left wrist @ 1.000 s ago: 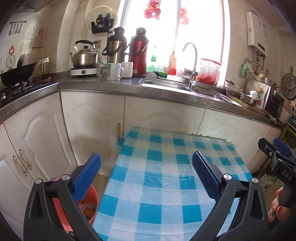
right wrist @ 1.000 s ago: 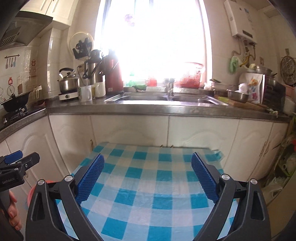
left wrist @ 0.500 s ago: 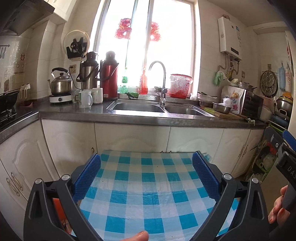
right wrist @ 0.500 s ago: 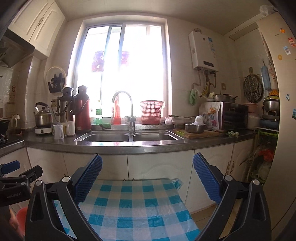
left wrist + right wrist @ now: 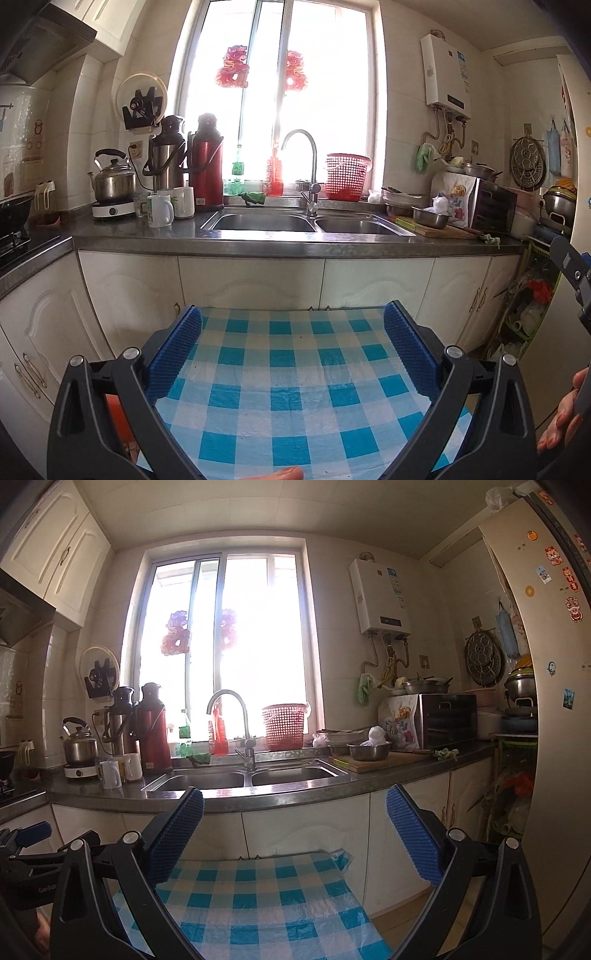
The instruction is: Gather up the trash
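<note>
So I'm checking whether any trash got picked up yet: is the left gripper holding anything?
No, the left gripper is open, with only the bare checked tablecloth showing between its blue pads.

Blue-and-white checked tablecloth [image 5: 291, 373], red basket [image 5: 347, 177], red thermos [image 5: 207, 162].

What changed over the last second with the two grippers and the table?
Both grippers tilted upward: the left gripper and right gripper now face the sink and window, where before they looked down on the checkered tablecloth. The orange bin is nearly hidden. Nothing was grasped; both stay open and empty.
</note>
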Demonstrator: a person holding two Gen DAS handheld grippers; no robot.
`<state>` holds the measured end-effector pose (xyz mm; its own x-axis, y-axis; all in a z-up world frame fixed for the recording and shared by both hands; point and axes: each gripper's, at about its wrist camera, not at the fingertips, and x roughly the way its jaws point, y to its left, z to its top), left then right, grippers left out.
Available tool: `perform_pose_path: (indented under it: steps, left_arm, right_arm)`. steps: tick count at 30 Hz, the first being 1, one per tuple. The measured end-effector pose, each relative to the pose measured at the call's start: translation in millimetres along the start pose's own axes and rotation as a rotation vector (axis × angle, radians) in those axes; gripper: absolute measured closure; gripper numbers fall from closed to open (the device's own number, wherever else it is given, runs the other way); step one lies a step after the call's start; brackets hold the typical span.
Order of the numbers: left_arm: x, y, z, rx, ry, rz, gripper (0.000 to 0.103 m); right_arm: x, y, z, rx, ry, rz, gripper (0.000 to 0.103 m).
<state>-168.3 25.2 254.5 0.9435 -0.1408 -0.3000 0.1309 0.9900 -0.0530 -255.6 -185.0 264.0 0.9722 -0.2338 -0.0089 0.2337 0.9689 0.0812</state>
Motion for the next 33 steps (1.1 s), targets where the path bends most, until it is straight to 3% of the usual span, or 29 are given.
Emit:
perform_pose_path:
  steps: [33]
  left_arm:
    - [0.5,-6.4,-4.9,0.024,0.000,-0.002,0.004]
  right_arm:
    - [10.7,9.7,-13.4,-0.034,0.035,0.020,0.005]
